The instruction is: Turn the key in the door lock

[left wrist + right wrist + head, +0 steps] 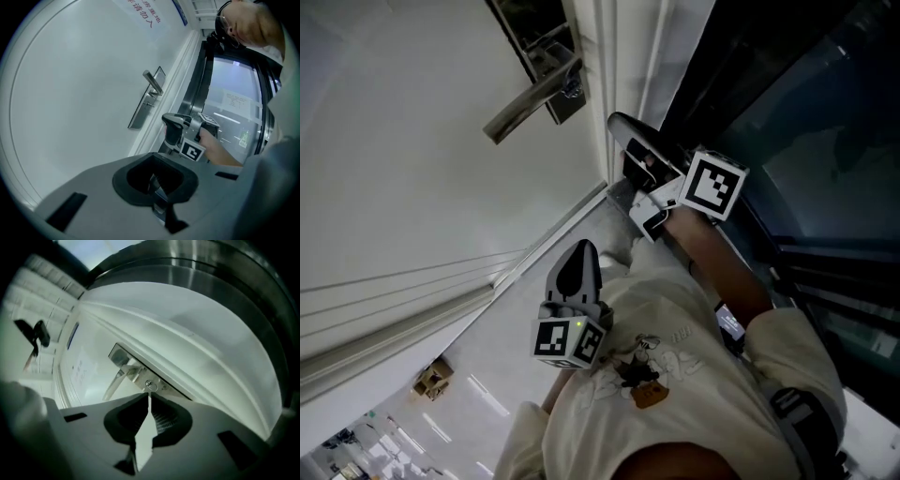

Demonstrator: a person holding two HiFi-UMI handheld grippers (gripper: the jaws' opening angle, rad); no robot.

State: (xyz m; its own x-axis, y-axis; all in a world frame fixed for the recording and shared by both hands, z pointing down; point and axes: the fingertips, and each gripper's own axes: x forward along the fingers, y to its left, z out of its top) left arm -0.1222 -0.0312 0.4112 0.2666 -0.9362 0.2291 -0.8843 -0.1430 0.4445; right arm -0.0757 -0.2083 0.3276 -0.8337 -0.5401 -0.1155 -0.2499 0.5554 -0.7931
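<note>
On the door (412, 169), lock cylinder (151, 385): sitting on the metal plate just below the lever handle (116, 384), slot facing out.
Key: honestly I'm not making out a key head anywhere, it's too small to see. If it's in, it's poking out right there below the lever handle.
Right tool (149, 398): jaws standing narrow, just a sliver of gap between them and nothing in it. Tips are aiming straight at the cylinder below the lever handle, close but not touching as far as I can tell.
Left tool (156, 185): jaws looking closed together, carrying nothing, hanging well back from the lever handle.
Handling guess: I'm figuring the key as light, stiff, thin metal and a bit slick, so any resistance is coming from the lock itself.
Where to grab: I'm thinking pinch the flat faces of the head, pads square on, close to the cylinder. Then roll about the keyway line so it isn't bending or slipping out.
</note>
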